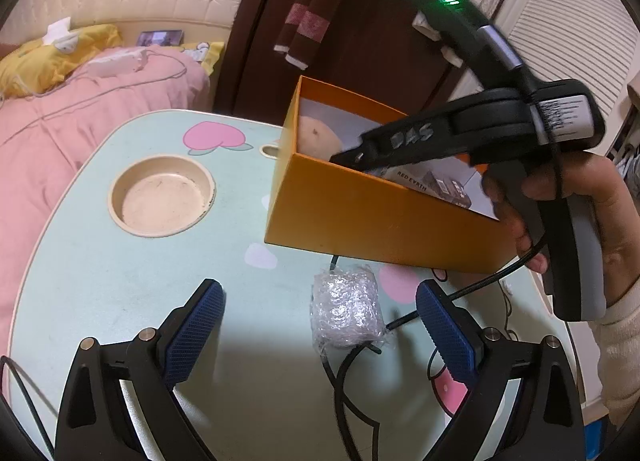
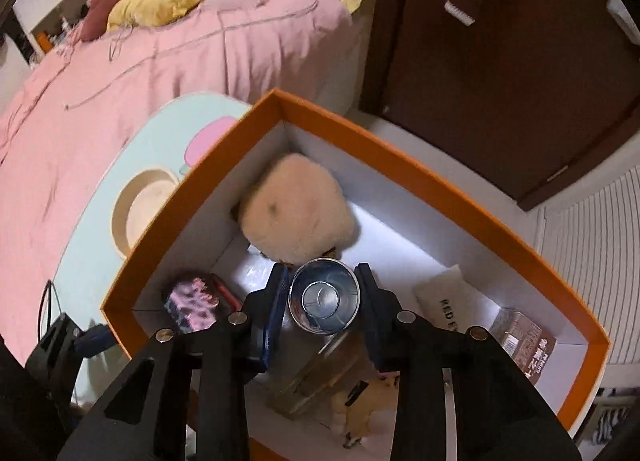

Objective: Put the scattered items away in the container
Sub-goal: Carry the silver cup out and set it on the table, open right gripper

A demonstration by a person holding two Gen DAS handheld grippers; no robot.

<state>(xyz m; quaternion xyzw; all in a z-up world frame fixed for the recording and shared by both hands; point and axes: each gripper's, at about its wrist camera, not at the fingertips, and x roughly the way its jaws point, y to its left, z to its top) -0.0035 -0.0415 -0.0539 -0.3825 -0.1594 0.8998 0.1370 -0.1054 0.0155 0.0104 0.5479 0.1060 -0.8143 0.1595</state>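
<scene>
An orange box (image 1: 360, 217) stands on the mint table (image 1: 120, 281). My right gripper (image 2: 324, 297) is inside the orange box (image 2: 480, 201), shut on a perfume bottle with a silver cap (image 2: 324, 297). In the left wrist view the right gripper (image 1: 352, 155) reaches over the box rim. The box holds a beige plush (image 2: 296, 209), a white sachet (image 2: 440, 301), a brown packet (image 2: 524, 341) and a pink-patterned item (image 2: 192, 305). My left gripper (image 1: 320, 309) is open over the table, with a bubble-wrapped bundle (image 1: 346, 309) between its blue pads (image 1: 196, 333).
A round cup recess (image 1: 162, 195) sits in the table at the left. A black cable (image 1: 360, 361) lies under the bundle. A bed with pink bedding (image 1: 60, 113) is behind the table. A dark wooden door (image 1: 360, 41) stands behind the box.
</scene>
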